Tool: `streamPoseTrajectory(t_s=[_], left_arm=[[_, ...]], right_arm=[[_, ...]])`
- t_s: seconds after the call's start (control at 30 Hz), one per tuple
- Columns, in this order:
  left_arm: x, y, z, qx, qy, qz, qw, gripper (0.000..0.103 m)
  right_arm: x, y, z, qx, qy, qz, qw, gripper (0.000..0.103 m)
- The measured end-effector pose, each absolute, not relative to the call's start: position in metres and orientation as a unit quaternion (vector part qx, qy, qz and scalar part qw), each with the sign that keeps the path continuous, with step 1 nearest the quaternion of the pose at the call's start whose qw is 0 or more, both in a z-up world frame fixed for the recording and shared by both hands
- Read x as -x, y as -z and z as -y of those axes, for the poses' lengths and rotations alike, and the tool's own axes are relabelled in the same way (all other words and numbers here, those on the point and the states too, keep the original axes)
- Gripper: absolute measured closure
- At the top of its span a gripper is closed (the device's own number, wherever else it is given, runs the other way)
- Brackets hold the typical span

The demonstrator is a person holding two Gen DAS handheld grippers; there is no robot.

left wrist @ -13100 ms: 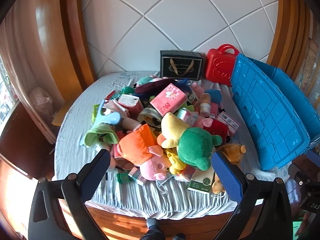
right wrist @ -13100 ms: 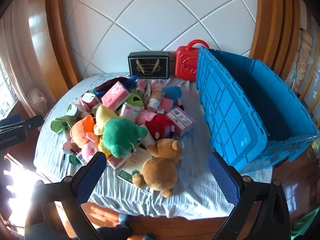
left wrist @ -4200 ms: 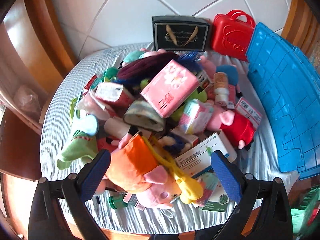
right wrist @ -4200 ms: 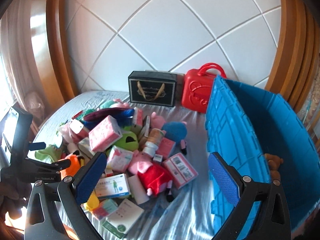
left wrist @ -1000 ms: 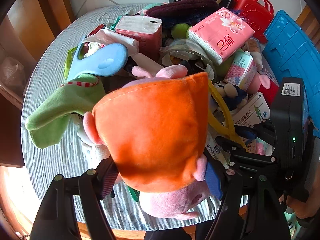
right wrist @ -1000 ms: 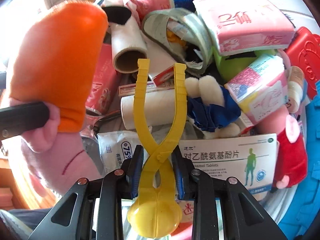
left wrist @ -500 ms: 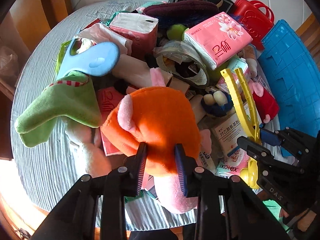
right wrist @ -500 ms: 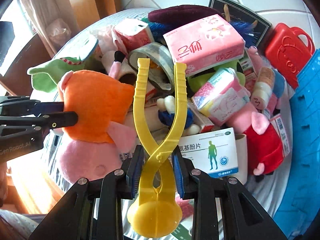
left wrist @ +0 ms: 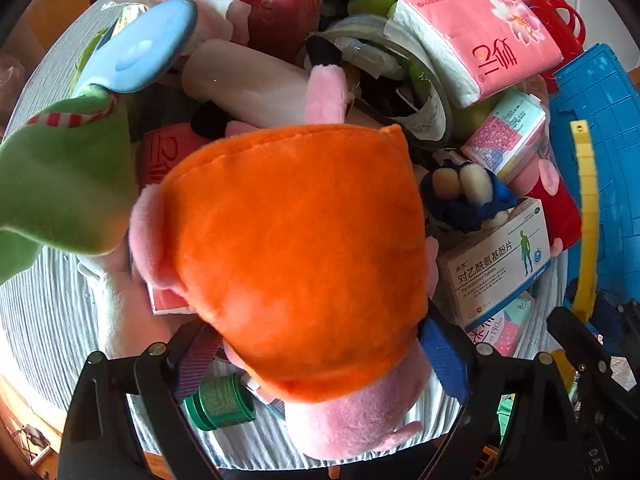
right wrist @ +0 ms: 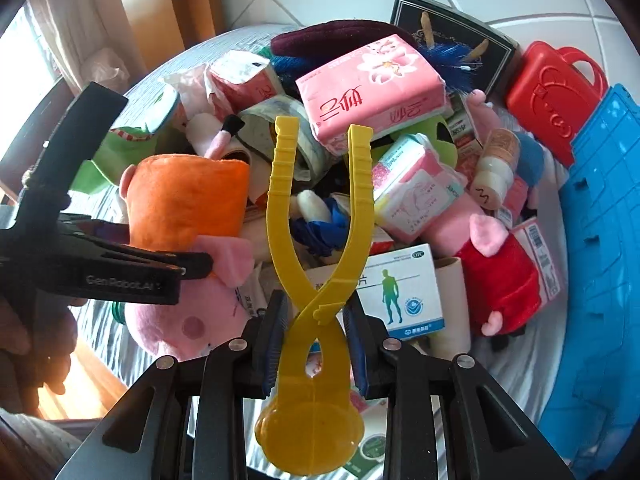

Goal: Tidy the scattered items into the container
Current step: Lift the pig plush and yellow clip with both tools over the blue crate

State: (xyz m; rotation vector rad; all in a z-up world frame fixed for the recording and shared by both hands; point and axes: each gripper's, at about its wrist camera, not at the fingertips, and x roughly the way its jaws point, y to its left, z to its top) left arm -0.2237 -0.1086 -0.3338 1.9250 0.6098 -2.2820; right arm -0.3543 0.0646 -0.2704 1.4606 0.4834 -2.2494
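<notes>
Scattered items lie heaped on a round table covered with a grey striped cloth point(left wrist: 44, 320), with the blue plastic container point(right wrist: 600, 264) standing at the heap's right edge. Nearest the left gripper point(left wrist: 320, 356) is a pink pig plush in an orange dress point(left wrist: 296, 232); the jaws have just been opening and now stand wide apart on either side of the plush's lower body, the blue pads point(left wrist: 444, 356) beside it rather than pressing into it. The right gripper point(right wrist: 314, 344) is clamped on a yellow plastic scissor-style tong point(right wrist: 320, 264) just above its round scoop end, the two long arms pointing up and away over the pile. Around the pig plush lie a green plush point(left wrist: 60, 184), a light blue oval piece point(left wrist: 140, 48), a white medicine box with a green figure point(right wrist: 400, 292), a small blue plush point(left wrist: 468, 196), a second pig plush in red point(right wrist: 504, 280), and two pink tissue packs point(right wrist: 372, 88). Behind the heap stand a black gift box point(right wrist: 452, 36) and a red plastic case point(right wrist: 556, 92), just beside the container. A green bottle cap point(left wrist: 220, 400) shows under the left gripper.
</notes>
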Motion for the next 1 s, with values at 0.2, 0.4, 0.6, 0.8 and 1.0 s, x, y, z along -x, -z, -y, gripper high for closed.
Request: streamPoseTrajectory(t_s=[0.2, 0.4, 0.6, 0.8, 1.0], left_arm=[[0.228, 0.338, 0.098, -0.636, 0.748, -0.182, 0.048, 0.022], [0.223, 0.306, 0.085, -0.614, 0.778, -0.126, 0.041, 0.029], [0.217, 0.278, 0.084, -0.6, 0.791, -0.112, 0.042, 0.029], [0.213, 0.241, 0.082, -0.575, 0.811, -0.091, 0.05, 0.029], [0.213, 0.194, 0.098, -0.539, 0.838, -0.049, 0.068, 0.029]], right_arm=[[0.349, 0.258, -0.076, -0.519, 0.814, -0.174, 0.196, 0.075], [0.347, 0.244, -0.084, -0.509, 0.822, -0.169, 0.191, 0.075], [0.347, 0.233, -0.087, -0.498, 0.83, -0.161, 0.191, 0.075], [0.346, 0.211, -0.092, -0.481, 0.843, -0.152, 0.188, 0.075], [0.343, 0.185, -0.102, -0.467, 0.856, -0.136, 0.175, 0.075]])
